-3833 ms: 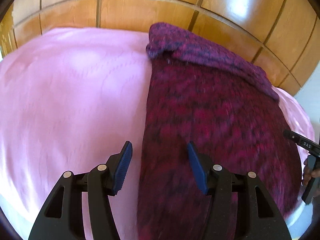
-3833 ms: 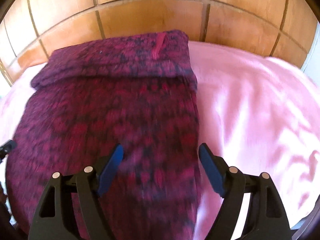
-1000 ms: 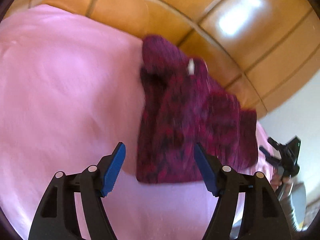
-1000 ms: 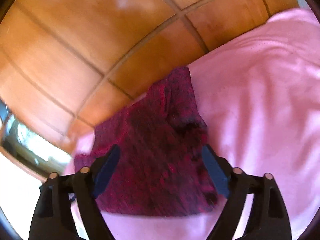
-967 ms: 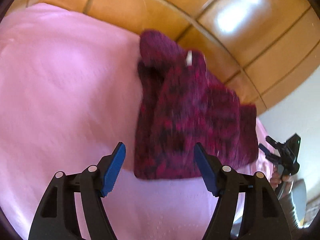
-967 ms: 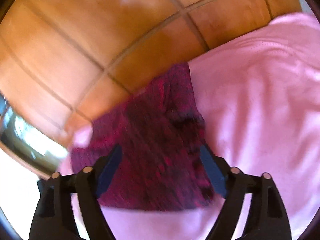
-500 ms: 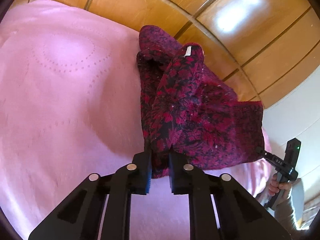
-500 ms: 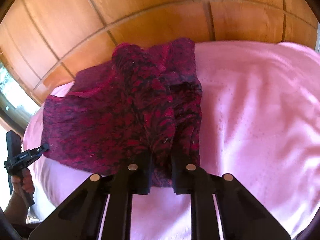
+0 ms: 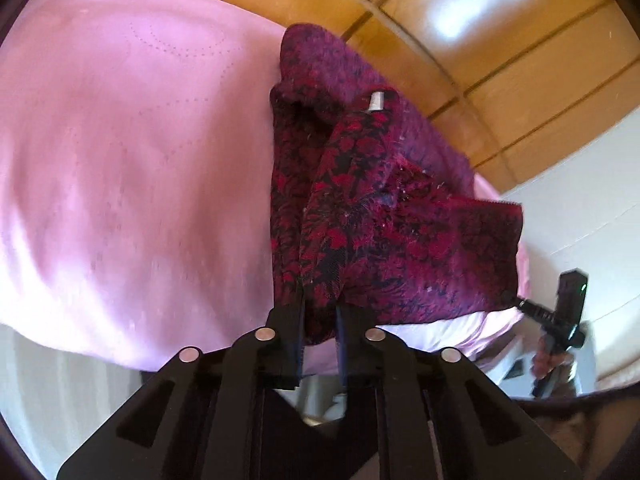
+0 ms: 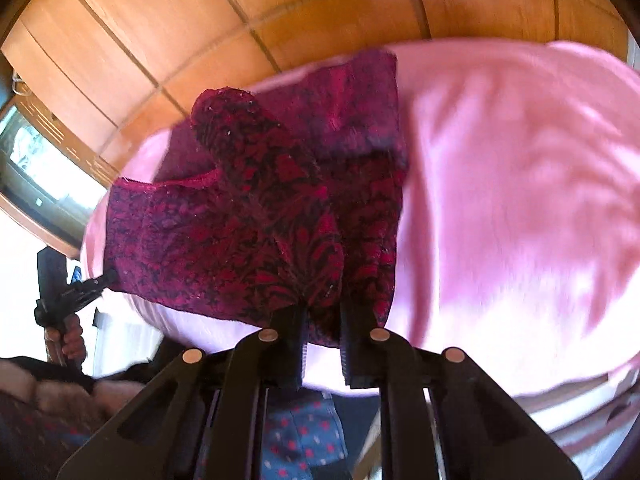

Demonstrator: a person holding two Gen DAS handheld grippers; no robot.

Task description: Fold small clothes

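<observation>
The dark red patterned garment [image 9: 384, 224] is lifted at its near edge and drapes back onto the pink bedspread [image 9: 132, 152], its far part still lying on the bed close to the wooden panelled wall [image 9: 500, 40]. A small pale label [image 9: 376, 101] shows near its far fold. The cloth bunches into a raised ridge running from the near edge toward the far end, and one straight hem stands out at the right in the left wrist view.

The left hand-held gripper [image 9: 319, 320] is closed on the garment's near edge, the fabric pinched between its two fingers. The right hand-held gripper [image 10: 323, 322] is likewise clamped on a near corner of the same garment [image 10: 256, 216], with cloth gathered between its fingers. Each gripper appears small at the side of the other's view, holding the stretched edge.

The bedspread [image 10: 520, 200] spreads wide beside the garment, softly creased. A window [image 10: 28, 160] shows at the far left in the right wrist view.
</observation>
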